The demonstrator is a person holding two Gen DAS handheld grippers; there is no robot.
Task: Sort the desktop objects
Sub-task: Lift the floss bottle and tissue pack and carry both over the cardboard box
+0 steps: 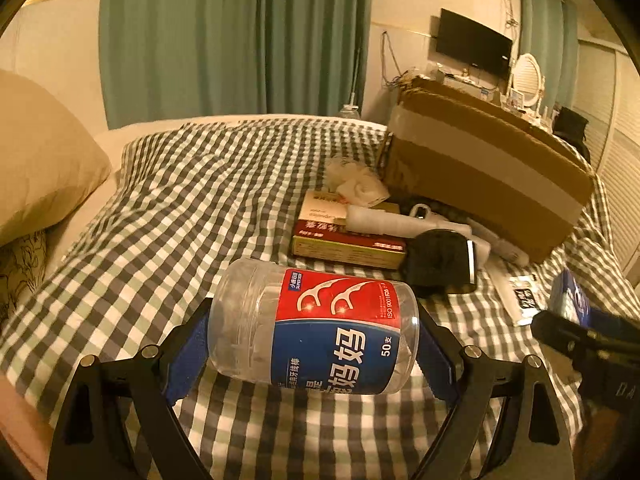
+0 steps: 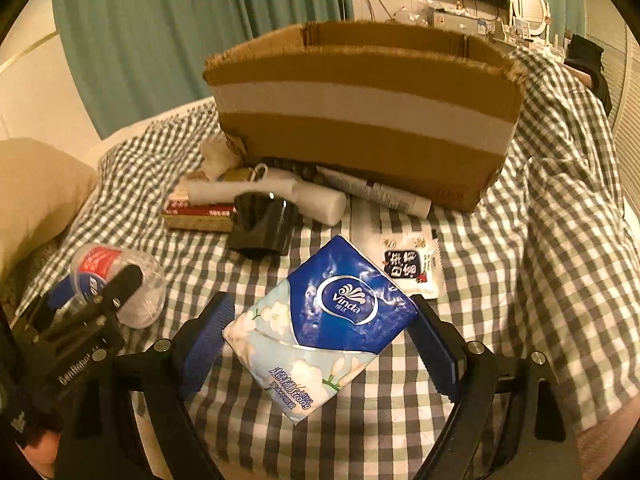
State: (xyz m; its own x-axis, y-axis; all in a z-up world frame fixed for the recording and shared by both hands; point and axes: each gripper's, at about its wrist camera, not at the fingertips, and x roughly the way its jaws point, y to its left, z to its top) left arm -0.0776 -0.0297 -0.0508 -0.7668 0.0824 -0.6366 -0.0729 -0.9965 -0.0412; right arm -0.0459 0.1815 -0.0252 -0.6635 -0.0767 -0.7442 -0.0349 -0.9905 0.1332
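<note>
My left gripper point(image 1: 314, 340) is shut on a clear floss-pick jar point(image 1: 316, 330) with a red and blue label, held sideways above the checked bedspread; the jar also shows in the right wrist view point(image 2: 120, 280). My right gripper point(image 2: 320, 340) is shut on a blue Vinda tissue pack point(image 2: 320, 328), tilted, its corners against the blue pads. The open cardboard box point(image 2: 360, 120) stands ahead of both; in the left wrist view the box point(image 1: 480, 176) is at the right.
In front of the box lie a black cup point(image 2: 264, 220), a white roll point(image 2: 308, 196), red and gold flat boxes point(image 1: 344, 240), crumpled tissue point(image 1: 356, 184), a tube point(image 2: 380, 192) and a small sachet point(image 2: 412, 268). A pillow point(image 1: 40, 160) lies at the left.
</note>
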